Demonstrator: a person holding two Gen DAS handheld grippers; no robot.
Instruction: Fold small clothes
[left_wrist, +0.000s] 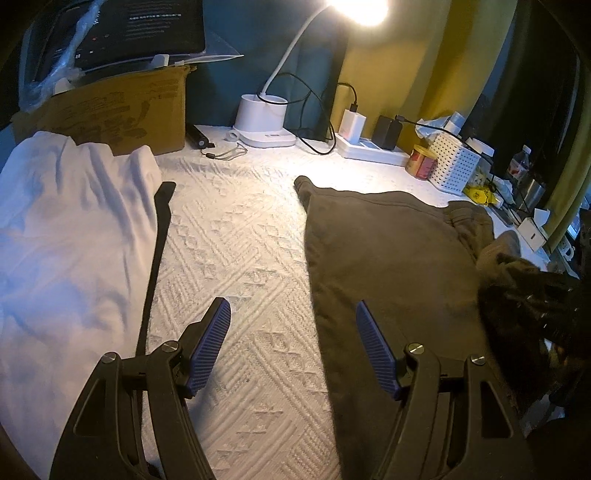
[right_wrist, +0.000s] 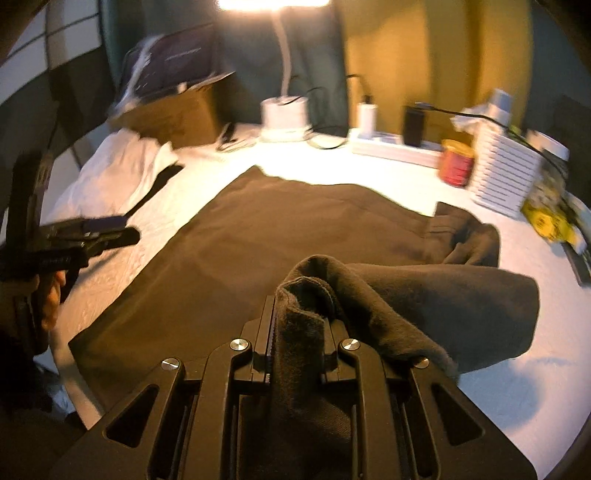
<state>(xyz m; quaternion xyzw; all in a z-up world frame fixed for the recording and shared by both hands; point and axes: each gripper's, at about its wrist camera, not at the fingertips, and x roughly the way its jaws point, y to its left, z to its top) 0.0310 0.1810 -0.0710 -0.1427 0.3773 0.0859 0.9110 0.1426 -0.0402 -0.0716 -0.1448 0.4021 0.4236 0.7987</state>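
A dark brown garment (left_wrist: 388, 251) (right_wrist: 288, 229) lies spread on the white quilted cover (left_wrist: 236, 251). My right gripper (right_wrist: 301, 310) is shut on a bunched fold of it, and that fold (right_wrist: 424, 302) hangs lifted over the garment's right side. My left gripper (left_wrist: 293, 332) stands open above the cover at the garment's left edge, with nothing between its blue pads (left_wrist: 210, 339). From the right wrist view the left gripper (right_wrist: 107, 229) shows at the left, held by a hand (right_wrist: 51, 291). In the left wrist view the right gripper is a dark blur (left_wrist: 535, 306) at the right edge.
A white garment (left_wrist: 70, 240) with a black strip (left_wrist: 157, 258) lies at the left. Behind stand a cardboard box (left_wrist: 118, 110), a lit desk lamp (left_wrist: 264, 118), a power strip (left_wrist: 373, 149) with chargers, a red can (left_wrist: 421, 161) and a white perforated basket (left_wrist: 456, 164).
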